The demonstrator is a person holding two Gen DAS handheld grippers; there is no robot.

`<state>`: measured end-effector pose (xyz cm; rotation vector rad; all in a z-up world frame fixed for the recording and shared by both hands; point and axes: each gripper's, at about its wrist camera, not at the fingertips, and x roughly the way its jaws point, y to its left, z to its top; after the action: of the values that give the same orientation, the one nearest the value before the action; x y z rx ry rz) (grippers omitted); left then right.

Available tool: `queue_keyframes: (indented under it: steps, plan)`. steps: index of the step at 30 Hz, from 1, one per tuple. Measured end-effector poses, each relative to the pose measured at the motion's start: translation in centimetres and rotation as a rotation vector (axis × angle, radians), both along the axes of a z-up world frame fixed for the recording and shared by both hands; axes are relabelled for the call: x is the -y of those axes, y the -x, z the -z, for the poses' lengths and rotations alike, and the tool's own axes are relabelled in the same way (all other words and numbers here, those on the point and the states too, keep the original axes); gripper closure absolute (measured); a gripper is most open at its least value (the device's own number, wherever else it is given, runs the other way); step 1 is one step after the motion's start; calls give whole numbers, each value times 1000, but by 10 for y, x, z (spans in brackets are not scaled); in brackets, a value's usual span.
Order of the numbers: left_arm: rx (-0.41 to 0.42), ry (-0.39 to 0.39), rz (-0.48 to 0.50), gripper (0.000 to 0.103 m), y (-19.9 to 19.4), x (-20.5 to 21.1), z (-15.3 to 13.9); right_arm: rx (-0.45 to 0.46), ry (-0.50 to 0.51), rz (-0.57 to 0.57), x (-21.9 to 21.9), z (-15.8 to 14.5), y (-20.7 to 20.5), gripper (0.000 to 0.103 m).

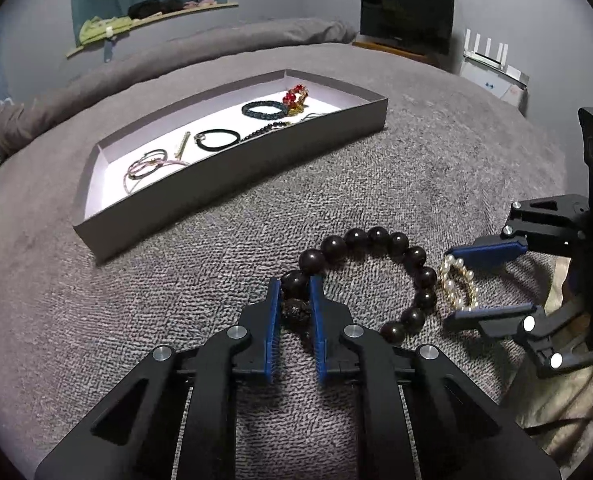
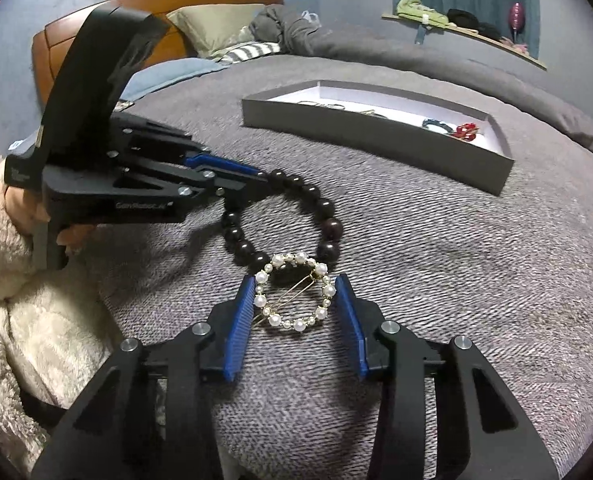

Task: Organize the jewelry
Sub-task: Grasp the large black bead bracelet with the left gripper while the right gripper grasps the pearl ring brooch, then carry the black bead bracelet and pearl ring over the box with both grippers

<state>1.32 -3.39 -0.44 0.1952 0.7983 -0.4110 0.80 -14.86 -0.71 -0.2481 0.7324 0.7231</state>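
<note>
A dark bead bracelet (image 1: 392, 248) lies on the grey bedspread. My left gripper (image 1: 295, 284) is shut on its beads at the bracelet's left side; in the right wrist view the bracelet (image 2: 328, 216) leads from the left gripper (image 2: 256, 174). A round pearl hair clip (image 2: 296, 294) lies flat touching the bracelet. My right gripper (image 2: 295, 282) is open around it, one pad on each side, just short of touching. The clip (image 1: 458, 284) and right gripper (image 1: 452, 288) also show in the left wrist view.
A long grey tray (image 1: 224, 184) with a white floor stands further back on the bed, holding hair ties, a clip, a dark bead strand and a red bracelet (image 1: 295, 96). It also appears in the right wrist view (image 2: 376, 136). A cream fleece blanket (image 2: 24, 320) lies left.
</note>
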Motion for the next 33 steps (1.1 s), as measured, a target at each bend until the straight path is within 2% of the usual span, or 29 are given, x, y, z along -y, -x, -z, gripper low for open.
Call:
queue_keyframes:
  steps: [9,15,20,24,28,33]
  plan:
    - [86,20,-9,88,7,-2,-22,67,11,84,13,-14,-17,62]
    - [148,9,-20,88,7,-3,-44,155,-16,119,16,-44,-33,62]
    - [240,12,-67,88,0,-16,-77,219,-17,149,14,-68,-58,62]
    - [328,8,-145,88,-19,-32,-111,286,-30,182,8,-92,-85,62]
    - [375,25,-198,88,-47,-42,-135,297,-56,221,1,-108,-125,62]
    - [349,61,-226,88,-98,-43,-137,244,-67,244,-12,-107,-172,62]
